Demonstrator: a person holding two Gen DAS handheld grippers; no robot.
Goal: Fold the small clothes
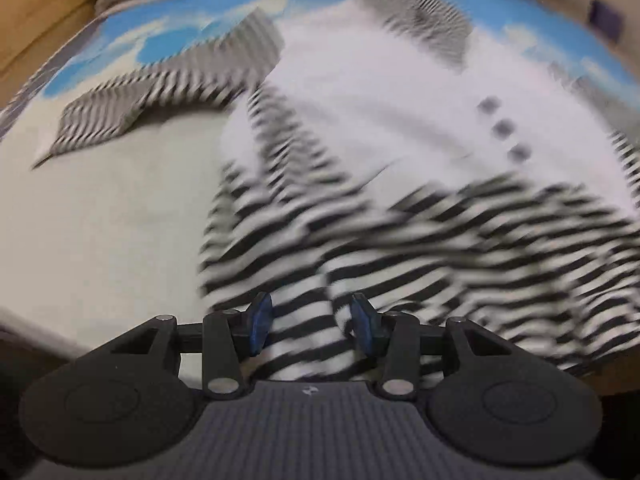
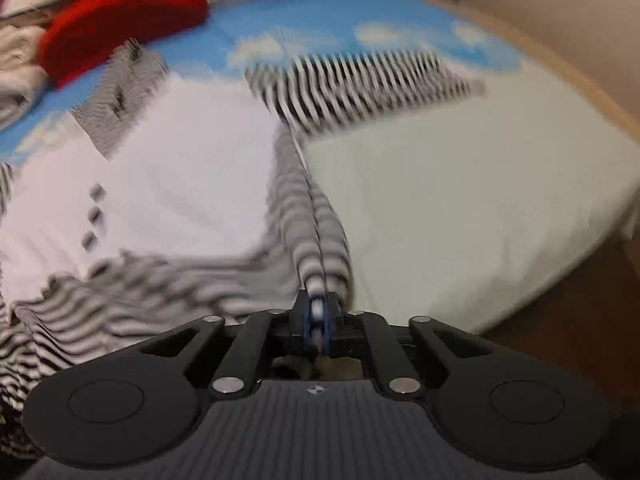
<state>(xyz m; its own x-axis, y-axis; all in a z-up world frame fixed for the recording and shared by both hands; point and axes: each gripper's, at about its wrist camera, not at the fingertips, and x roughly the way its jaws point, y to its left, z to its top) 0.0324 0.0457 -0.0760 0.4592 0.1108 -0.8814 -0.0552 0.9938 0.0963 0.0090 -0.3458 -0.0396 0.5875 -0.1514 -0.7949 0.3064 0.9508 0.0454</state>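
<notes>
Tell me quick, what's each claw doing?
Left gripper: open, striped garment lying between its fingers.
Right gripper: closed on the striped garment's edge.

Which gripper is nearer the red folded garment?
Cannot tell. The red garment lies far from both: right gripper and left gripper each hold the striped garment's near hem.

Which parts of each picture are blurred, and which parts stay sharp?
Left wrist view: the striped garment is smeared by motion, while the left gripper is sharp. Right wrist view: garment and red cloth are blurred, the right gripper crisp; fisheye bends both.
</notes>
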